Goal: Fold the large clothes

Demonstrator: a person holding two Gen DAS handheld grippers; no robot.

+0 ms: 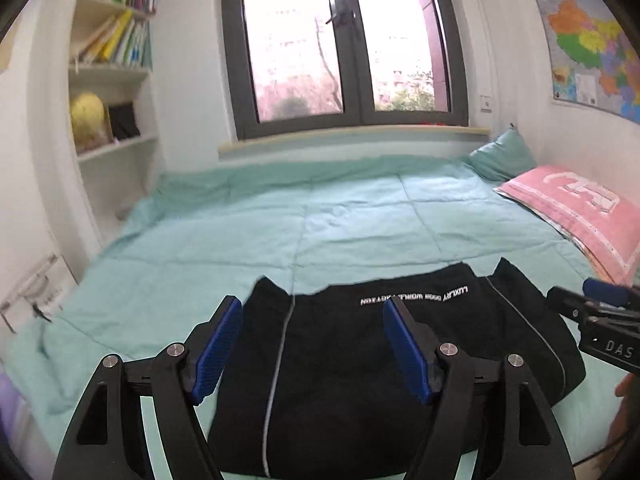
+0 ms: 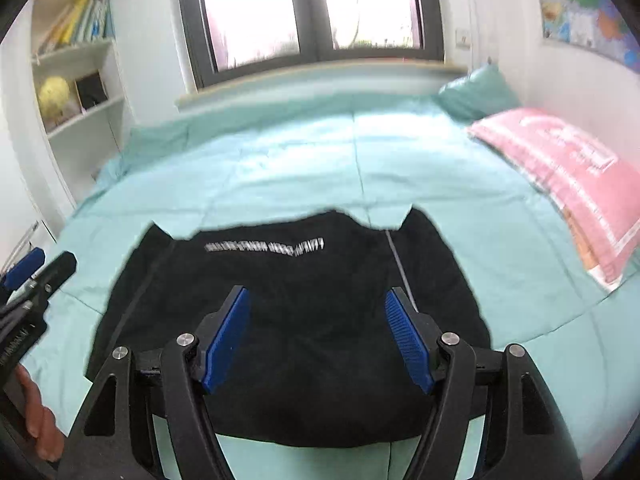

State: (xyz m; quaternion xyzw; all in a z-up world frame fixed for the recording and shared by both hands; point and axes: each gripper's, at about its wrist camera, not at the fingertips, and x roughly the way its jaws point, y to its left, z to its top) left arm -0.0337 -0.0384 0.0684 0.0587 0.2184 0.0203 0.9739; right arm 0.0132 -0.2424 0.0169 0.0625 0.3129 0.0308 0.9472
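We see the black garment (image 1: pixel 360 360) lying on the green bed (image 1: pixel 240 232), already folded into a compact shape. Our left hand-held gripper (image 1: pixel 312 344) and right hand-held gripper (image 2: pixel 318 334) hover above with jaws apart, holding nothing. Perhaps one more fold is left.

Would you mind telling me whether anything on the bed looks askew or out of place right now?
Nothing stands out. The black garment lies folded flat on the green bedspread, and the pink pillow rests at the bed's right edge.
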